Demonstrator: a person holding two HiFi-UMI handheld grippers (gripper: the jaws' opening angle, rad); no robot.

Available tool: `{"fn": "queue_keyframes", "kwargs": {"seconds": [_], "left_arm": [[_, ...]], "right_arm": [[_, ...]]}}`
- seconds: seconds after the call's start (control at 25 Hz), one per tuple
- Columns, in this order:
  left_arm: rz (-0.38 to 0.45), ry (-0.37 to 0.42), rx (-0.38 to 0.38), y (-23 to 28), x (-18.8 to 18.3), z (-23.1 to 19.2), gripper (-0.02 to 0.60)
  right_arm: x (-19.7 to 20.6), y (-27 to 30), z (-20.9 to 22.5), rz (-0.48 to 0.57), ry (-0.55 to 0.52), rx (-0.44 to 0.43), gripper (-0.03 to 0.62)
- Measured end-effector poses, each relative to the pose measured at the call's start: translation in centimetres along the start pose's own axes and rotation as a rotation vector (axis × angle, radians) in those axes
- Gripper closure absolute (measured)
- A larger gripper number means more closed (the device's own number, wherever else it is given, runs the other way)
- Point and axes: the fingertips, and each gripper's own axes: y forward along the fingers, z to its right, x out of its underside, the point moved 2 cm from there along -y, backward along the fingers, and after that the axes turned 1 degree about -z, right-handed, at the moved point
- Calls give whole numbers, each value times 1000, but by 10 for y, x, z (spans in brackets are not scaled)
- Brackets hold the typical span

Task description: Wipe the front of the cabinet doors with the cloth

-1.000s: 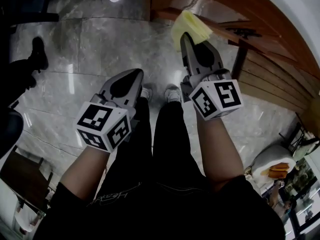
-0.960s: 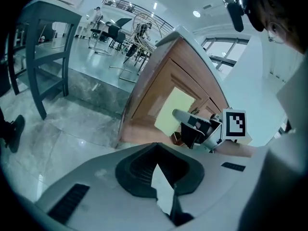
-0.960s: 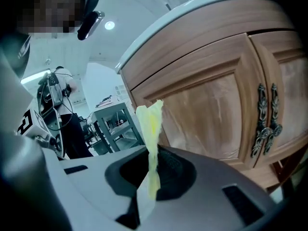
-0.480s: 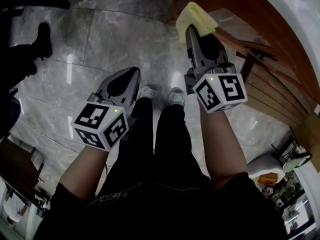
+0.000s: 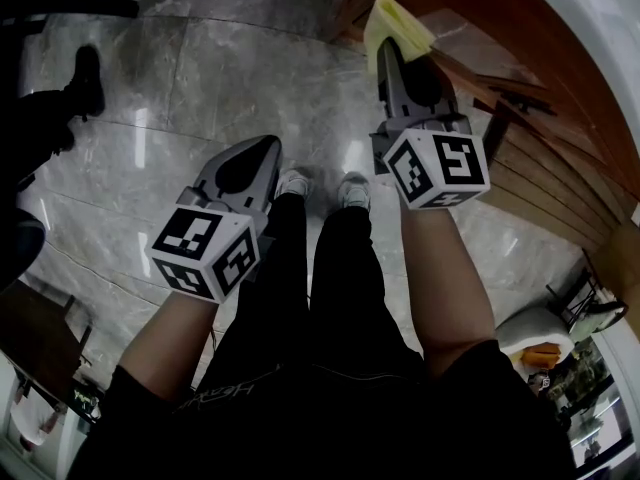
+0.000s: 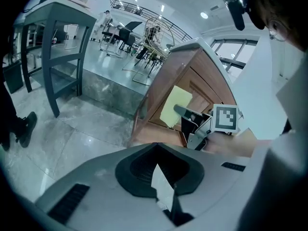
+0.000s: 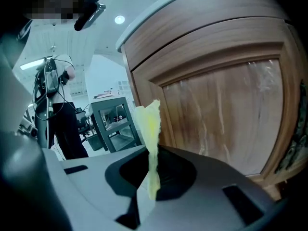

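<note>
From the head view, the right gripper [image 5: 386,46] reaches forward and up on an extended forearm toward the cabinet [image 5: 545,118]. A yellow cloth [image 5: 396,24] stands out past its tip at the cabinet's near edge. The left gripper [image 5: 268,148] hangs lower, well apart from the cabinet, and points at the floor [image 5: 190,78]. In the left gripper view, the left gripper [image 6: 161,191] has its fingers pressed together with nothing caught between them. Beyond it, the cloth [image 6: 174,107] seems to lie flat against the cabinet [image 6: 192,73] front, though I cannot confirm contact. In the right gripper view, the right gripper [image 7: 149,186] has its fingers pinching the cloth [image 7: 150,138] by its lower edge. The rest rises thin and edge-on just beside the cabinet door [image 7: 226,114]. The cloth looks light, soft and floppy, so it should fold and drag easily across the wood. A deeper hold, nearer the middle, would likely keep more of it flat against the door. The door's panel looks smooth and stiff.
</note>
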Motion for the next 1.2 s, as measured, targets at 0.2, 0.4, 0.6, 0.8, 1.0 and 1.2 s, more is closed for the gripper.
{"fn": "queue_keyframes", "kwargs": {"seconds": [0.2, 0.4, 0.6, 0.8, 1.0, 1.2], "left_arm": [[-16, 11, 15, 9, 2, 12, 575], [-39, 35, 42, 22, 8, 33, 575], [-64, 85, 53, 35, 13, 53, 575], [-79, 102, 63, 45, 17, 69, 575], [-95, 116, 77, 58, 24, 87, 575], [-120, 139, 98, 71, 31, 106, 575]], "right_arm": [[1, -10, 16, 12, 32, 33, 553], [1, -19, 33, 27, 53, 66, 553], [2, -31, 57, 25, 61, 93, 553], [6, -51, 79, 32, 70, 133, 553], [13, -71, 108, 31, 85, 185, 553], [13, -93, 131, 42, 80, 240, 553]]}}
